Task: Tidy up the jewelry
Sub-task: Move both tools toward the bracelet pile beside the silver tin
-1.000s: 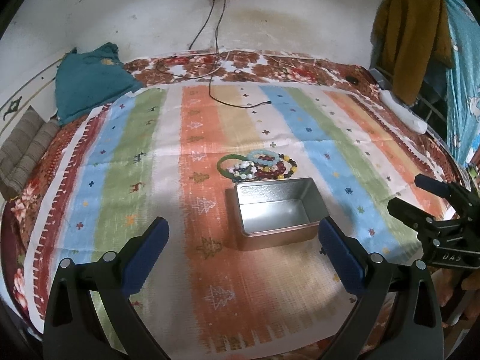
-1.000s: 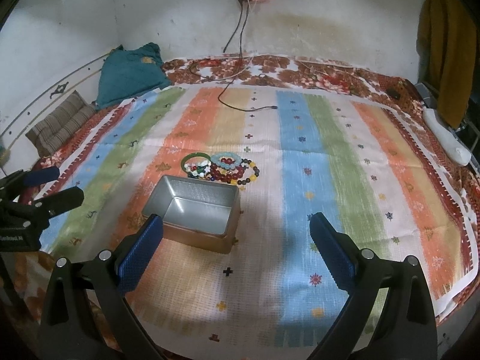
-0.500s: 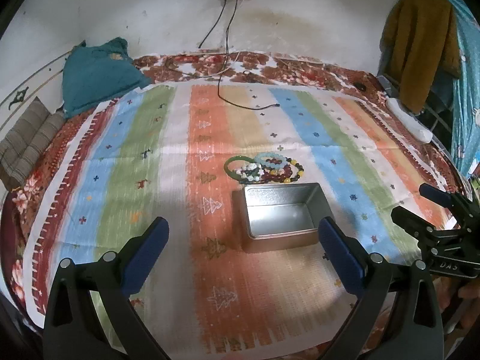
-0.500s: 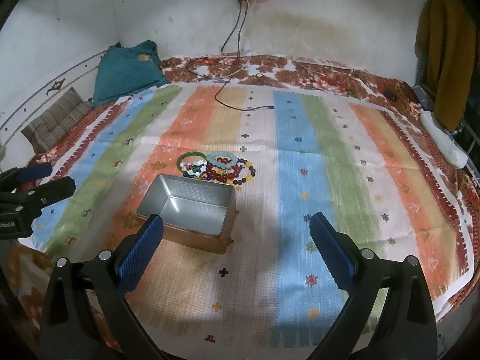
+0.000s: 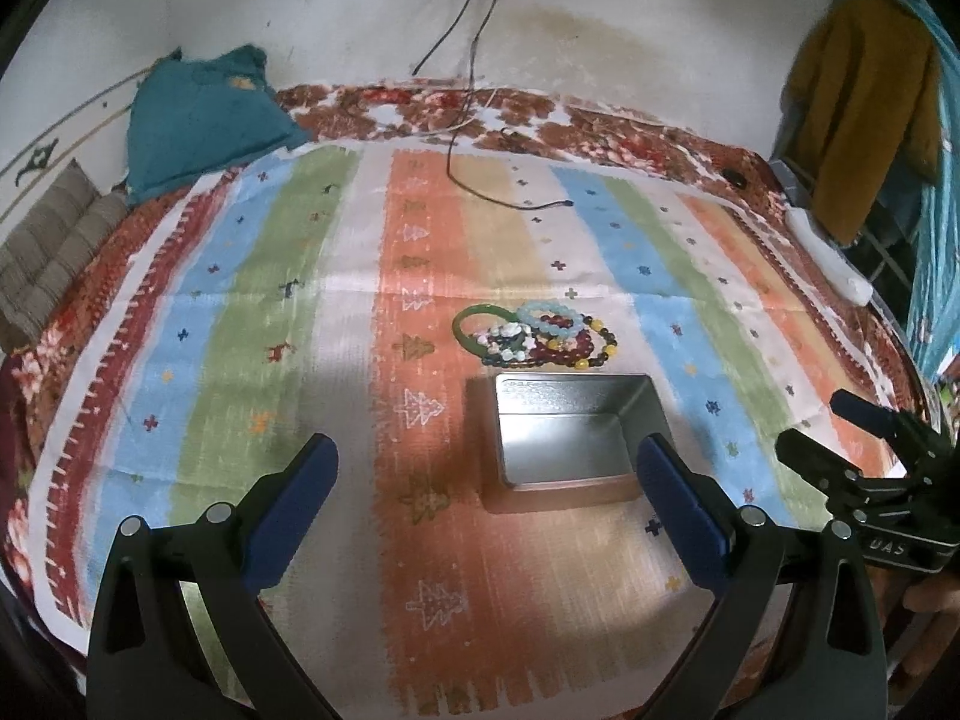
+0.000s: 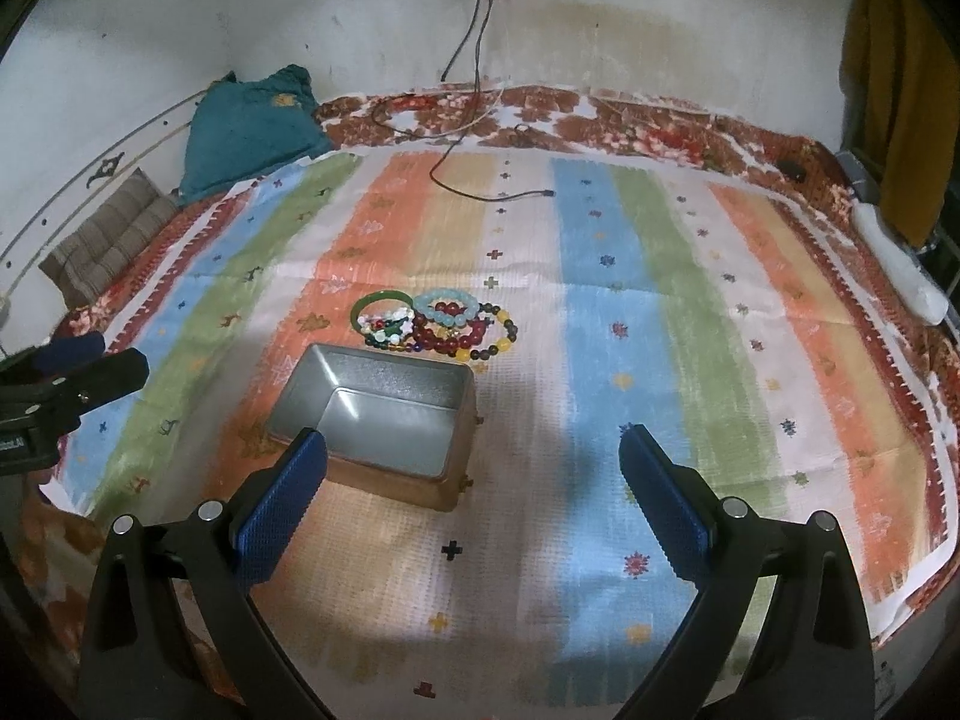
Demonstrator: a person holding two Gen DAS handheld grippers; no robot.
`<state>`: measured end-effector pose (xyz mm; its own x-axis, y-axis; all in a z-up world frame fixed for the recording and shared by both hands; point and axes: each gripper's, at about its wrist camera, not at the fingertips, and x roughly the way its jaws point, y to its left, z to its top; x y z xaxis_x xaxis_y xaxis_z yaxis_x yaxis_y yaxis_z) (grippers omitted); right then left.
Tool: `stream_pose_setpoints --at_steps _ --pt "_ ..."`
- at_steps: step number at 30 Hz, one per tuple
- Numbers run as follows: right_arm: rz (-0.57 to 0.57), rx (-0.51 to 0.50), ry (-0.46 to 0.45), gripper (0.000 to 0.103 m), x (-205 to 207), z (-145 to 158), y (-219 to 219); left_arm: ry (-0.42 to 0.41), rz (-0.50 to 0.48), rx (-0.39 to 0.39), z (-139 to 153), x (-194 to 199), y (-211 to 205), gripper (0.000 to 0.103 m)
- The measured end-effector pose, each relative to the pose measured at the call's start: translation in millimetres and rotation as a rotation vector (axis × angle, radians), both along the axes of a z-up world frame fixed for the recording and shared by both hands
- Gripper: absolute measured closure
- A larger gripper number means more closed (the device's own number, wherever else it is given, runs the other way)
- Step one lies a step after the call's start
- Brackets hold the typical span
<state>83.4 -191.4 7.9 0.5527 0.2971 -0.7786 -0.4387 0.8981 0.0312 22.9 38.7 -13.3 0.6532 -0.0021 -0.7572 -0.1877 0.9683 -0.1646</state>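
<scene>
Both grippers have come a little forward over the striped cloth point(image 5: 252, 312) in the last second: the metal tin point(image 5: 570, 432) and the pile of bracelets point(image 5: 537, 336) now look larger and nearer in both wrist views than they did one second ago, while the tin and the pile themselves lie in the same places. The left gripper point(image 5: 486, 498) has its jaws spread wide with nothing between them, and the right gripper point(image 6: 474, 492) is released in the same way and is also empty. The bracelets are in one heap on the orange stripe, just beyond the far wall of the tin and very near to it; a green bangle point(image 6: 381, 307) lies at the left edge of the heap, partly under the beaded ones. The tin is open and I see nothing inside it. I judge that this is only the approach and no piece is sorted yet. The next move probably needs one gripper to go lower to the heap, and the overlapping strands could come up together.
</scene>
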Motion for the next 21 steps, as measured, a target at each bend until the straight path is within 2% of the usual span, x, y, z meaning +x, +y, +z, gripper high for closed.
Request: stream_pose_setpoints --at_steps 2,5,12,17,21 --pt "0.01 0.011 0.016 0.004 5.4 -0.8 1.7 0.005 0.019 -0.002 -1.8 7.6 5.5 0.005" --pt "0.016 0.008 0.014 0.004 10.7 -1.3 3.5 0.003 0.059 0.065 0.3 15.5 9.3 0.006" --pt "0.005 0.003 0.038 0.004 29.1 -2.6 6.2 0.032 0.076 0.075 1.4 35.3 15.3 0.005" --pt "-0.002 0.0 0.076 0.004 42.1 -9.2 7.1 0.064 0.069 -0.012 -4.4 47.9 23.9 0.005" --pt "-0.015 -0.014 0.08 0.004 51.9 -11.3 9.6 0.089 0.079 0.01 -8.0 58.8 25.0 0.005"
